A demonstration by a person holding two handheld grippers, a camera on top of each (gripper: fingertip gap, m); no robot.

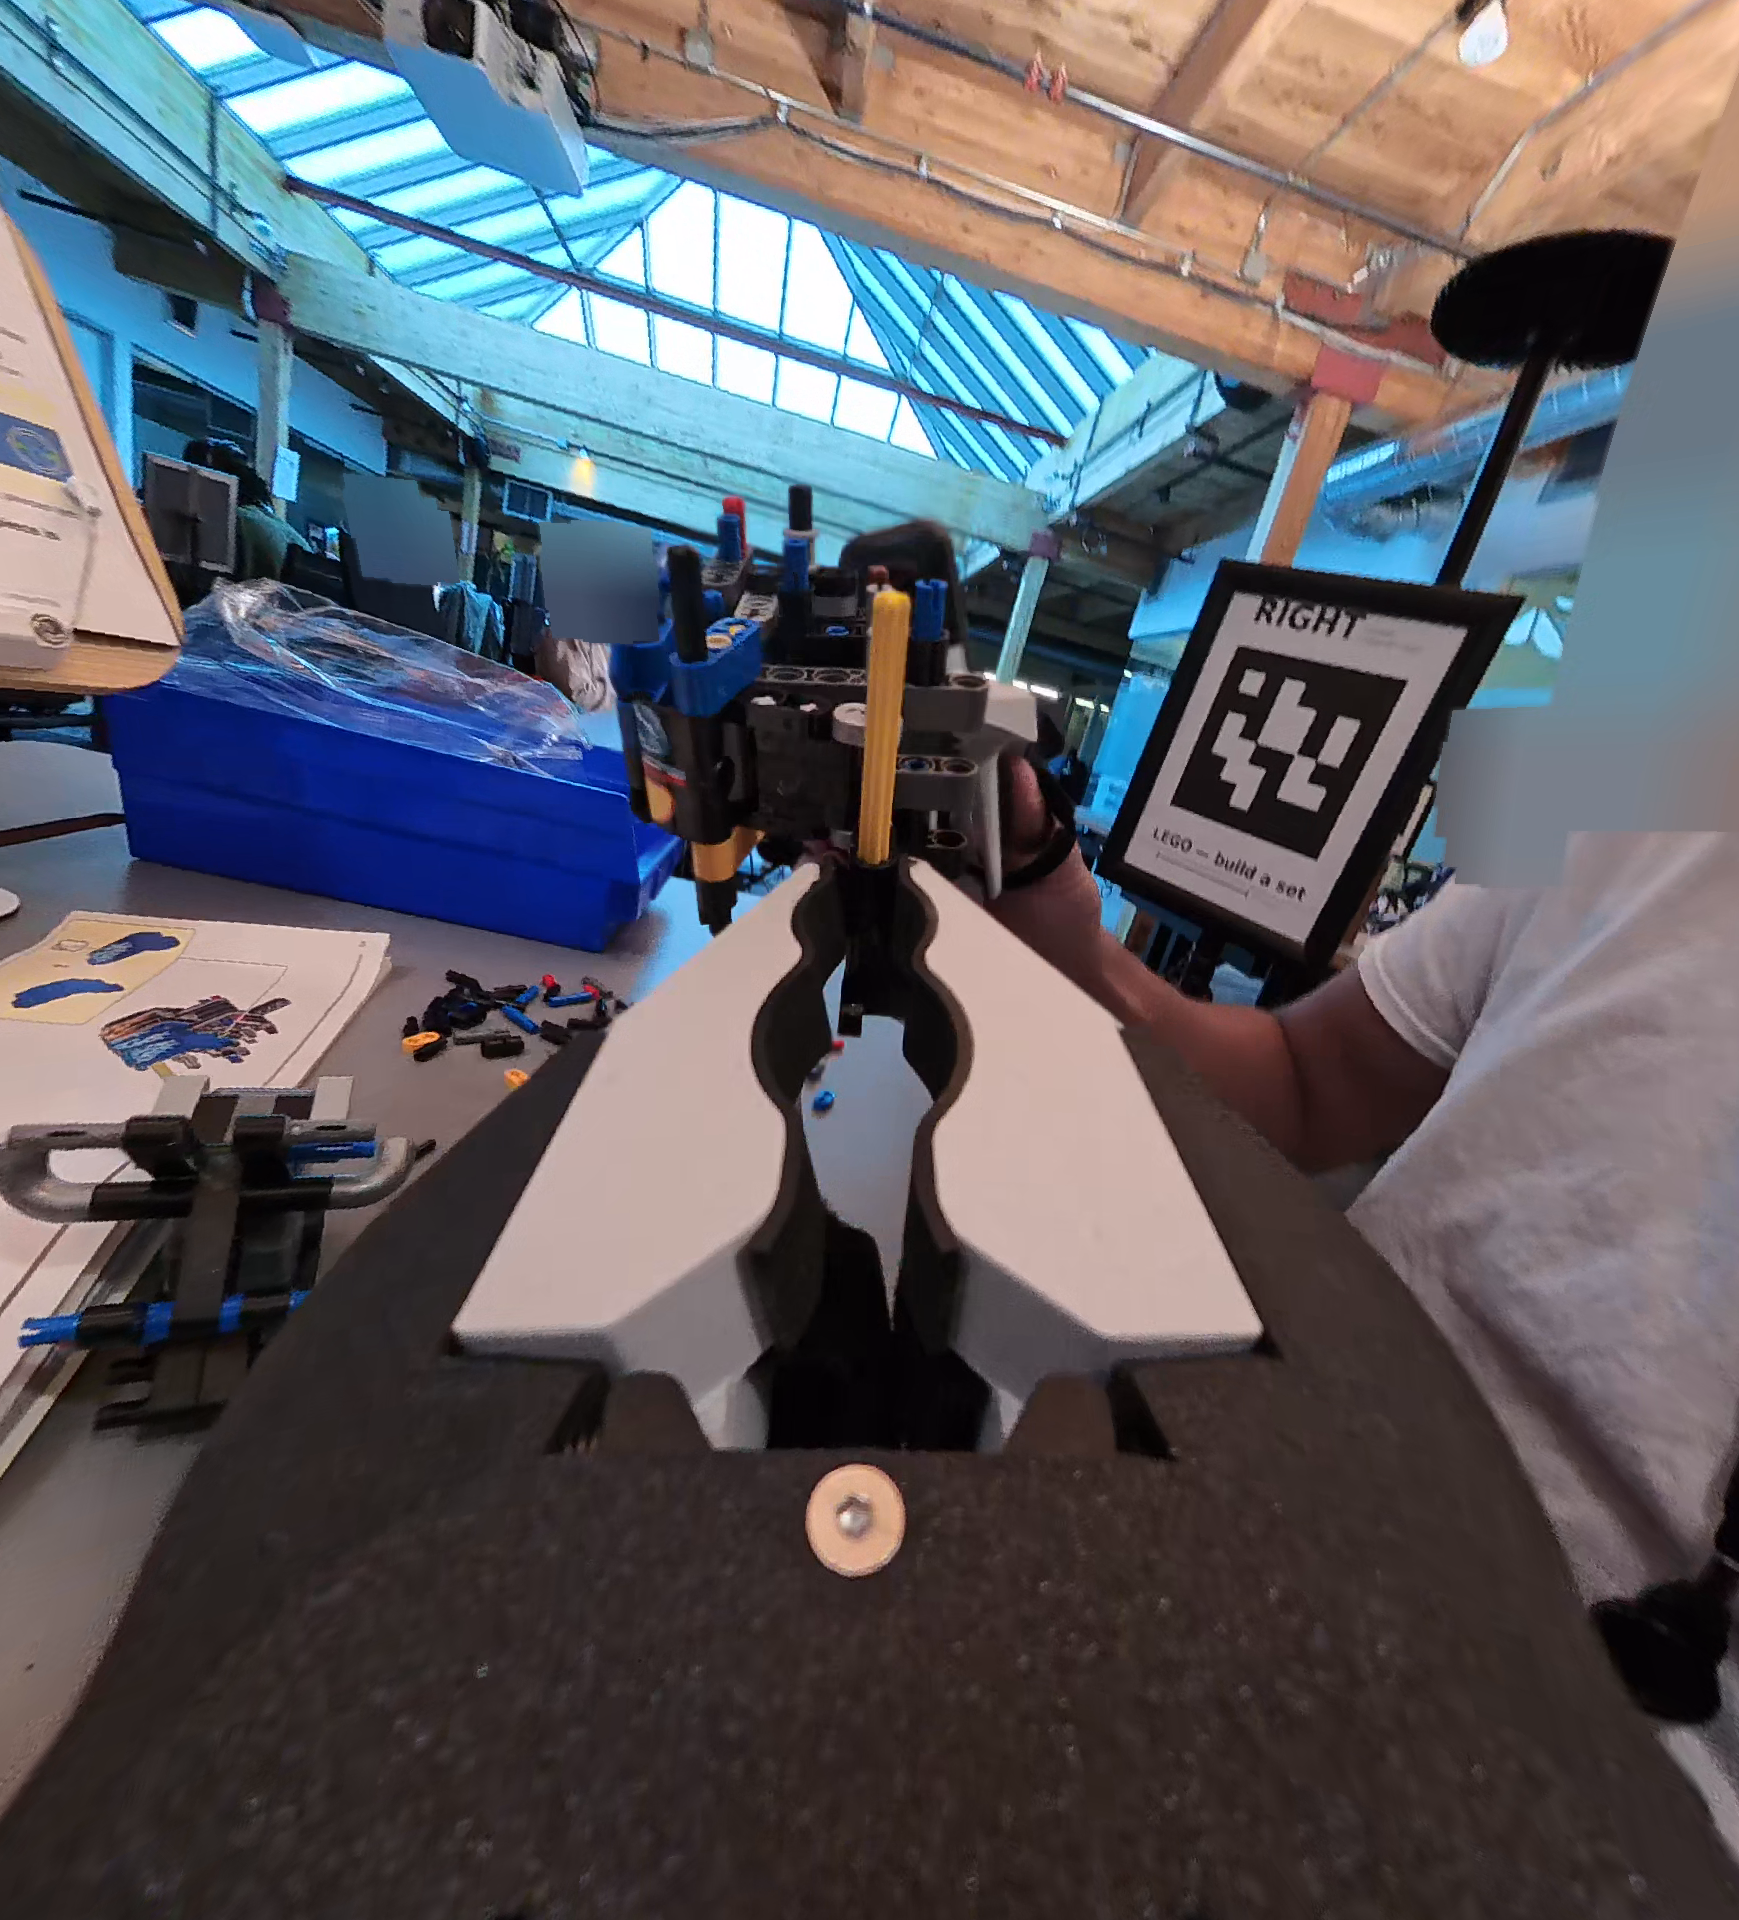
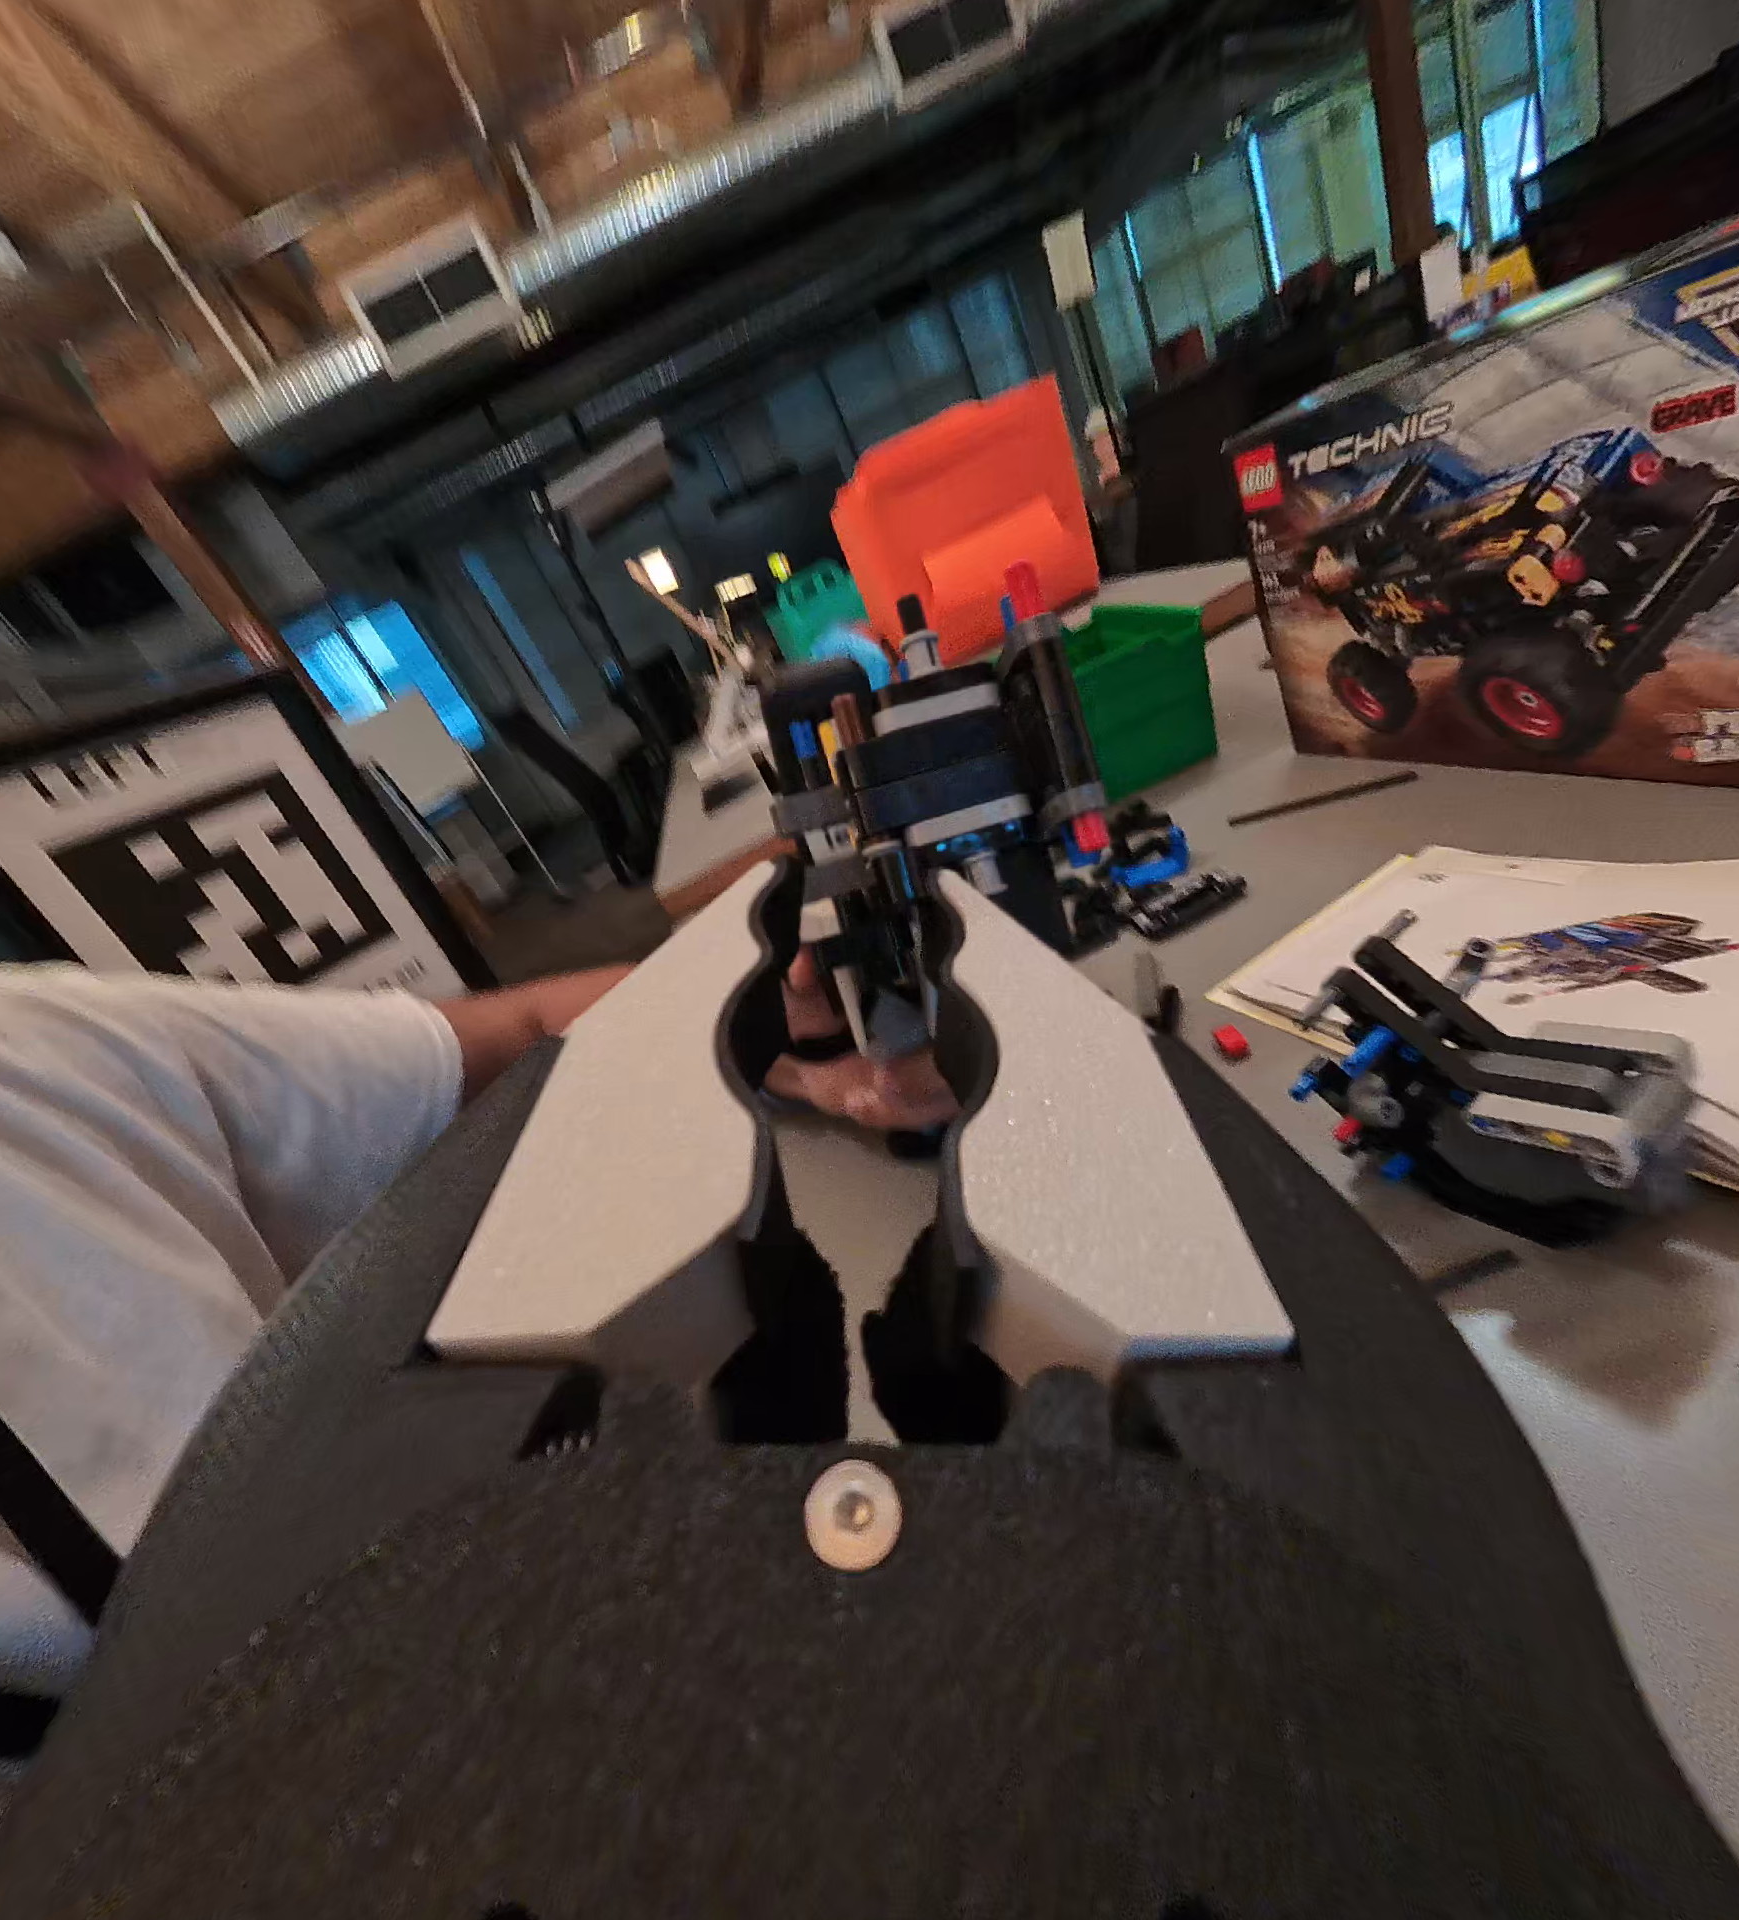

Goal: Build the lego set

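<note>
Left gripper [image 1: 867, 883] fills the lower frame of the left wrist view: pale fingers [image 1: 678, 1122] drawn in close, tips pinched on the base of a dark part from which a yellow axle [image 1: 884, 727] stands upright. Axle sits at the front of the lego assembly [image 1: 803, 707], a black, grey and blue block bristling with pins, held up in the air directly beyond the fingertips.

Right gripper [image 2: 860, 894], right wrist view: fingertips close together and clamped on the lower end of the same lego assembly [image 2: 932, 758], which rises straight above them. A hand [image 2: 865, 1091] shows through the gap between the fingers, below the assembly. View is motion-blurred.

Outward from the assembly, left wrist view: behind and to the left of it, a blue bin [image 1: 366, 800] with clear plastic on top. Below and left of it on the grey table [image 1: 34, 883], a scatter of loose pieces [image 1: 506, 1023], then an open instruction booklet [image 1: 169, 997], with a second sub-assembly [image 1: 200, 1195] lying at the booklet's near edge. Right of the assembly, a framed marker sign [image 1: 1280, 748] on a black stand.

Right wrist view: right of the assembly, a green bin [image 2: 1145, 696]; farther right, the set's box [image 2: 1530, 582] standing on the table.
</note>
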